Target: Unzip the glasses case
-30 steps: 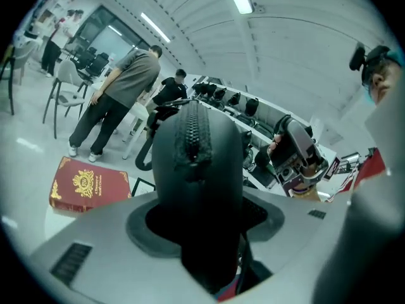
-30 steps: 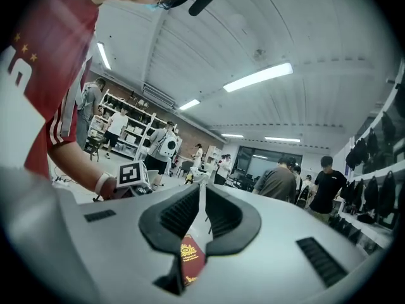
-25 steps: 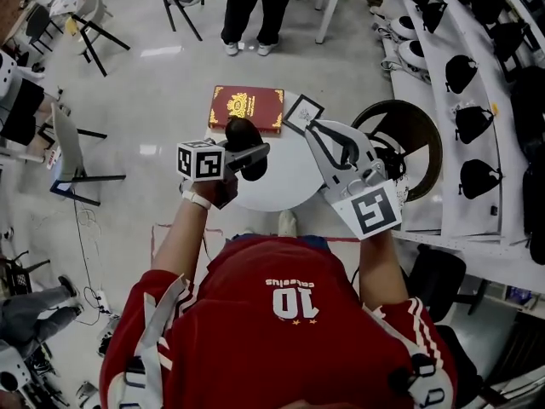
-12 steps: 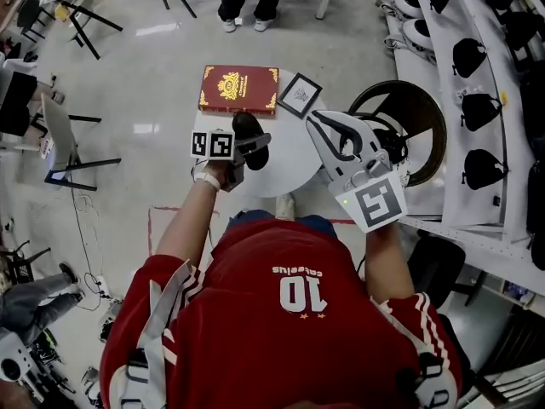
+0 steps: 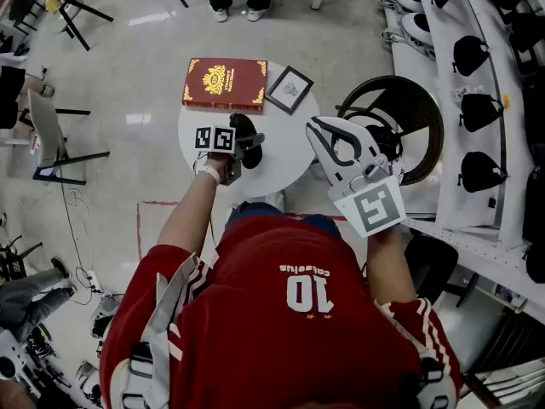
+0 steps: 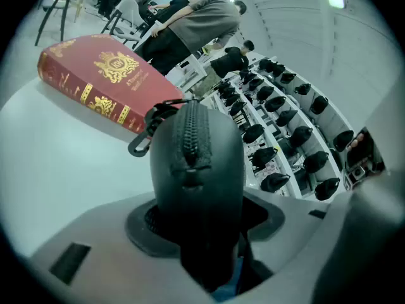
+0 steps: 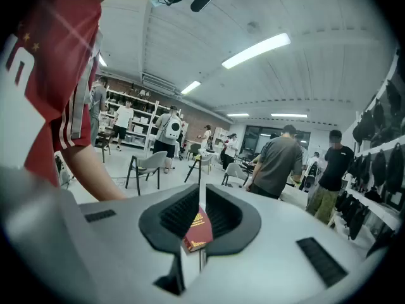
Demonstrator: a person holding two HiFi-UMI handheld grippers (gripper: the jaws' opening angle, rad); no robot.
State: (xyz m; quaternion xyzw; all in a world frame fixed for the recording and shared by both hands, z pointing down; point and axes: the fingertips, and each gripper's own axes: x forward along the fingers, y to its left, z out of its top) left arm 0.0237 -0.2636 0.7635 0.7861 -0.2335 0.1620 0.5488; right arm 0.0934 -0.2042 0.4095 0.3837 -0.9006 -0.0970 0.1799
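Observation:
My left gripper (image 5: 245, 148) is shut on the black glasses case (image 5: 249, 136), held low over the round white table (image 5: 289, 158). The left gripper view has the case (image 6: 197, 151) standing between the jaws, its closed zipper (image 6: 190, 132) facing the camera and a small loop tab (image 6: 140, 145) hanging at its left. My right gripper (image 5: 318, 127) hovers over the table's right edge, apart from the case, jaws together with nothing held. Through a thin slit between its pads, the right gripper (image 7: 200, 220) shows only the distant red book.
A red book (image 5: 225, 83) with gold print and a small framed picture (image 5: 289, 89) lie at the table's far side. A dark round stool (image 5: 404, 126) stands to the right, beside white shelves (image 5: 443, 66) of black bags. Chairs and standing people surround the table.
My left gripper has sunk toward the table with the case still in it. The right gripper has dropped a little and stays at the table's right edge.

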